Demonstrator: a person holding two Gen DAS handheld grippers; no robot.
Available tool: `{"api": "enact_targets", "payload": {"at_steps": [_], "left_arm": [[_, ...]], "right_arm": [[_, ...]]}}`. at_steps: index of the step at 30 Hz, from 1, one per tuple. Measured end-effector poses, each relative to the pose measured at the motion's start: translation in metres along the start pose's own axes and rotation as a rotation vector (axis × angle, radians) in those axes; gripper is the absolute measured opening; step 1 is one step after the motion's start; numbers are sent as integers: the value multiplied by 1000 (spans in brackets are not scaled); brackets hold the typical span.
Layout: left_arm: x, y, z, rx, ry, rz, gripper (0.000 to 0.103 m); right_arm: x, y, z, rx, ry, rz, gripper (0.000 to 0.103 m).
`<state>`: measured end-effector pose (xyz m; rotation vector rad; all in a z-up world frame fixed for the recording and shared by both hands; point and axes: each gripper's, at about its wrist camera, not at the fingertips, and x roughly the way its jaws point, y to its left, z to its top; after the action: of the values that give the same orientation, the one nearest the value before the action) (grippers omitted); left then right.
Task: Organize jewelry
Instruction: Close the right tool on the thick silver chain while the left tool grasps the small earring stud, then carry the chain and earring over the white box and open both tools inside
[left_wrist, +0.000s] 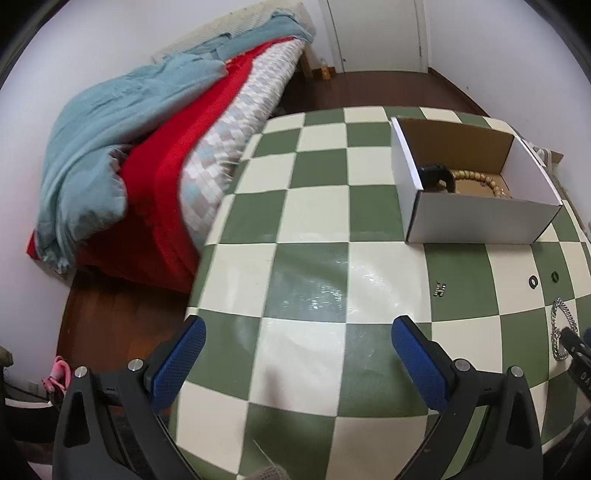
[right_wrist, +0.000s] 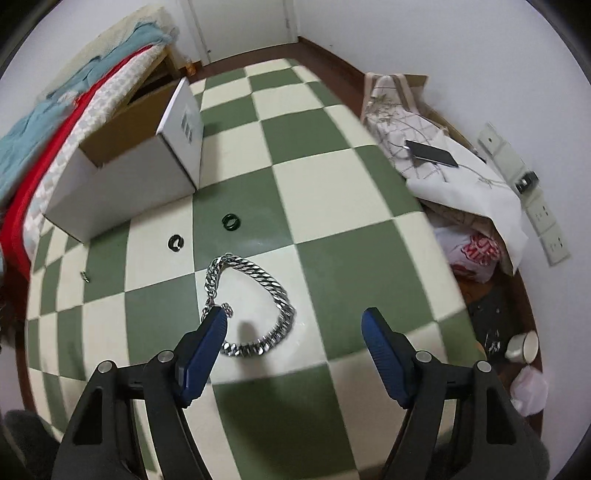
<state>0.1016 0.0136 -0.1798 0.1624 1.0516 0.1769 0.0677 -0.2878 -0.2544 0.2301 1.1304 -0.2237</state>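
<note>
A silver chain bracelet (right_wrist: 255, 306) lies on the green-and-cream checked table (right_wrist: 332, 177), just ahead of my open right gripper (right_wrist: 295, 325); its left finger (right_wrist: 207, 347) covers part of the chain. Two dark rings (right_wrist: 232, 221) (right_wrist: 175, 243) and a small metal piece (right_wrist: 85, 276) lie beyond it. A white cardboard box (left_wrist: 476, 218) holds a beaded bracelet (left_wrist: 480, 181) and a dark item (left_wrist: 434, 177). My left gripper (left_wrist: 299, 347) is open and empty over the table. The chain (left_wrist: 561, 328) also shows at the far right of the left wrist view.
A bed with blue and red bedding (left_wrist: 147, 147) runs along the table's left side. Cloth with a phone (right_wrist: 432, 153) on it and bags (right_wrist: 476, 254) lie right of the table. The table's near and right edges are close.
</note>
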Motion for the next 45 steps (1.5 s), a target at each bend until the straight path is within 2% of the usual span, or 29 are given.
{"api": "enact_targets", "payload": {"at_steps": [2, 4, 5, 8, 10, 14, 17, 19, 23, 25, 26, 27, 28, 31, 38, 45], "left_arm": [[8, -7, 3, 7, 18, -33, 103], [16, -15, 6, 7, 41, -77, 103], [20, -21, 8, 9, 57, -107, 102], [32, -39, 13, 22, 92, -170, 102], [38, -52, 15, 41, 106, -193, 102], [42, -73, 17, 80, 108, -222, 98], [45, -85, 16, 101, 118, -235, 86], [46, -90, 15, 110, 123, -244, 73], [46, -92, 15, 99, 114, -282, 58], [44, -91, 15, 93, 105, -294, 39], [43, -92, 15, 93, 104, -295, 36], [43, -92, 15, 94, 102, -296, 28], [42, -92, 16, 95, 98, -295, 16], [42, -92, 16, 93, 97, -298, 6], [41, -90, 13, 91, 89, -298, 6], [21, -87, 9, 112, 48, -289, 6]], "right_arm": [[9, 13, -1, -66, -10, -53, 62], [9, 19, -1, -93, -33, -56, 50], [9, 22, -1, -112, -40, -64, 39], [8, 32, 1, -143, -58, -73, 16], [8, 34, 3, -141, -66, -76, 10], [10, 33, 10, -124, -69, -80, 9], [11, 30, 13, -114, -67, -74, 9], [12, 28, 15, -111, -68, -73, 9], [13, 27, 16, -104, -68, -70, 9], [13, 27, 17, -106, -70, -71, 9], [12, 27, 16, -107, -71, -73, 9], [12, 27, 16, -108, -71, -74, 9], [12, 28, 16, -109, -71, -76, 9], [13, 28, 17, -108, -70, -75, 9], [13, 28, 16, -100, -68, -72, 8], [9, 19, 15, -52, -66, -35, 7]]}}
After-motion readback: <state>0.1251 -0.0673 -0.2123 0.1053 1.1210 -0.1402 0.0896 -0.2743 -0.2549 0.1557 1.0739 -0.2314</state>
